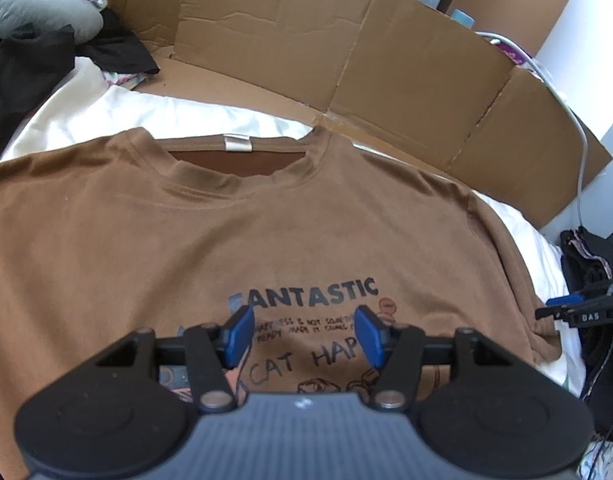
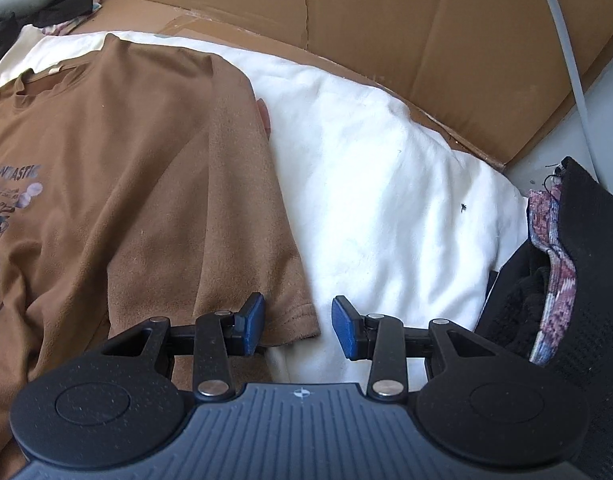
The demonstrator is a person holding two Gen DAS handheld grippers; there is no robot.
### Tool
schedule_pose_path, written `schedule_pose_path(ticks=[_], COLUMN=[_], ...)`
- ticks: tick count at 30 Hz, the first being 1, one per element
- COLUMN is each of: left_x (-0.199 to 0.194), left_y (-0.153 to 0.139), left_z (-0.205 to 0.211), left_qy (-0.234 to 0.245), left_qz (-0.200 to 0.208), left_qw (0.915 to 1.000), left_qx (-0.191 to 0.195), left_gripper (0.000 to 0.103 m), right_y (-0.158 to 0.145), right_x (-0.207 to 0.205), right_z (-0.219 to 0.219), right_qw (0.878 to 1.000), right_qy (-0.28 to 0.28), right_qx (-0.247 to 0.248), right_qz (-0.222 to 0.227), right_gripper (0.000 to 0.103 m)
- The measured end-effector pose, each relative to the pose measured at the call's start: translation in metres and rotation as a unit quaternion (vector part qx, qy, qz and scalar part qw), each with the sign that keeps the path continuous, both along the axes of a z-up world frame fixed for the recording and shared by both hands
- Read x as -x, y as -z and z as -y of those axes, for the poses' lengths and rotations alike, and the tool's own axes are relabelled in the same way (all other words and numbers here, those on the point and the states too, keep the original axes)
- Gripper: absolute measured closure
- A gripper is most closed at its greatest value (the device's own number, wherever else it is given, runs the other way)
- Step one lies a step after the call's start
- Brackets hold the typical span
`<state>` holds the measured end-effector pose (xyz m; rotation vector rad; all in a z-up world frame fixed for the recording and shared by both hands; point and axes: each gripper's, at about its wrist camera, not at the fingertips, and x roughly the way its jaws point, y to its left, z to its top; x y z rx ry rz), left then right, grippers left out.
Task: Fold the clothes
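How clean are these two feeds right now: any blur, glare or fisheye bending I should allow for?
Left wrist view: the shirt collar is soft, the print beyond the tongs readable, the cardboard edge bows heavily. Right wrist view: the white bedding is nearly blown out by bright light, the sleeve hem sharp, corners vignetted dark.

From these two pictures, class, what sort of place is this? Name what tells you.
Probably a bedroom at home, though that is a guess: a brown T-shirt lies flat on white bedding, flattened cardboard lines the far side, and loose dark clothes are heaped nearby.
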<state>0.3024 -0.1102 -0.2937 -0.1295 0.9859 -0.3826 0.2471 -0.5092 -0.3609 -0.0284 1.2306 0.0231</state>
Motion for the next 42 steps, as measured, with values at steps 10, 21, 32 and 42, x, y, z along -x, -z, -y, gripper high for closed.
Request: schedule_pose_path(ticks=[10, 21, 32, 42], left_x=[-0.001, -0.003, -0.005, -0.003], left_y=[0.001, 0.001, 0.001, 0.007], left_z=[0.006, 0.023, 0.025, 0.030], left_qy=[0.009, 0.026, 0.021, 0.032], left_qz=[0.003, 0.005, -0.002, -0.007], left_qw=[1.0000, 0.9997, 0.9997, 0.9995], left_qx=[0.000, 0.004, 0.009, 0.004], left_gripper=[0.043, 0.043, 0.043, 0.043], right_y=[-0.010, -0.059, -0.049, -0.044], right_x=[-0.005, -0.026, -0.044, -0.061], right_z=[0.008, 0.029, 0.036, 0.055], right_qw=[1.000, 0.991, 0.979, 0.978], right_qy=[-0.006, -0.032, -0.067, -0.034], right_qx=[-0.019, 0.111, 0.179, 0.191], right_qz=[0.000, 0.068, 0.069, 0.076], right_gripper=[0.099, 0.100, 0.100, 0.077])
